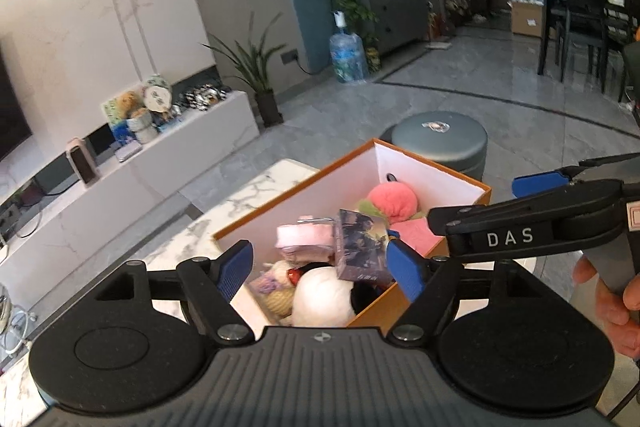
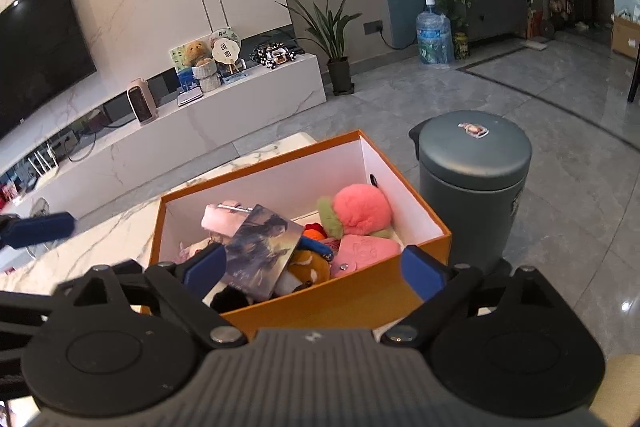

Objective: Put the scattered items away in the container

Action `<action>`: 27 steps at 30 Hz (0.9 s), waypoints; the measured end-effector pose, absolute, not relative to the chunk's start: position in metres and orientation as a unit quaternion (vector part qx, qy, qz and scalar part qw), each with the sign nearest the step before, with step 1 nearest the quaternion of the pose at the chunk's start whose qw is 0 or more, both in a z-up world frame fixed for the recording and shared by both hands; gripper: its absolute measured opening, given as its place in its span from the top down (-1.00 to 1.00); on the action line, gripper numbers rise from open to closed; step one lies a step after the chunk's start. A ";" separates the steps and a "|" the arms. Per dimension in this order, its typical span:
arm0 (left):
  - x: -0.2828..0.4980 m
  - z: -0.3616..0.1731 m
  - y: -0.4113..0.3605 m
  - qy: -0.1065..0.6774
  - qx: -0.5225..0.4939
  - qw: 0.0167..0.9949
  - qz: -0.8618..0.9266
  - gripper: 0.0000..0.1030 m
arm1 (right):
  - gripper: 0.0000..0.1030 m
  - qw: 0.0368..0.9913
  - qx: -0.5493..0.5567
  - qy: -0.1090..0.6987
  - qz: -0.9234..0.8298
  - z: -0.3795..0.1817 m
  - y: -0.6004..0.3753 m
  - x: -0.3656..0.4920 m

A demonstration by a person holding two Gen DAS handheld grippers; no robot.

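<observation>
While both claws hung over it, the marble desk [image 2: 120,227] carried the orange box [image 2: 340,291] right under and ahead of them, and no loose item showed on the bare desk I could see, so I'd guess the tidying was about done. Beyond the right claw [image 2: 316,267] stood a grey bin [image 2: 472,163], close to the box's far corner, so any pull-back should steer clear of it. The left claw [image 1: 320,267] was spread wide with nothing in it, same for the right one. Inside the box, ahead of the pads, sat a pink plush [image 2: 362,209], and nearer, a picture card [image 2: 260,251] leaned on the pile. To finish well I'd lift straight off, keeping the two claws apart since they hovered near each other.
</observation>
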State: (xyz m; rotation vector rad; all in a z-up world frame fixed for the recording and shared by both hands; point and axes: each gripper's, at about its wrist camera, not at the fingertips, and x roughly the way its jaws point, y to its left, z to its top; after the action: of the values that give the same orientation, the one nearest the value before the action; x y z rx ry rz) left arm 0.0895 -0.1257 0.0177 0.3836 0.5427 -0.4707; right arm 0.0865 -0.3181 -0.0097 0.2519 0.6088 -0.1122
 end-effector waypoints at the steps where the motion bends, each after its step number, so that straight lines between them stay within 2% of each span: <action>1: 0.085 0.021 -0.121 0.260 0.179 0.922 -0.224 -0.69 | -0.85 0.946 0.118 0.297 -0.056 -0.006 -0.314 0.082; 8: 0.062 0.039 -0.082 0.248 0.105 0.940 -0.208 -0.72 | -0.86 0.956 0.075 0.283 -0.036 0.017 -0.283 0.054; 17: 0.034 0.057 -0.050 0.222 0.065 0.955 -0.186 -0.75 | -0.88 0.961 0.038 0.273 -0.019 0.039 -0.245 0.026; 27: 0.019 0.046 -0.034 0.213 0.036 0.959 -0.183 -0.76 | -0.88 0.956 0.048 0.286 -0.035 0.036 -0.229 0.004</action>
State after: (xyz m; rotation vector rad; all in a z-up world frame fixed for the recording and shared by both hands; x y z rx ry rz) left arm 0.0185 -0.0344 0.0463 0.0731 0.4321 -0.3701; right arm 0.0038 -0.2286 0.0363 0.0972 0.5799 -0.0718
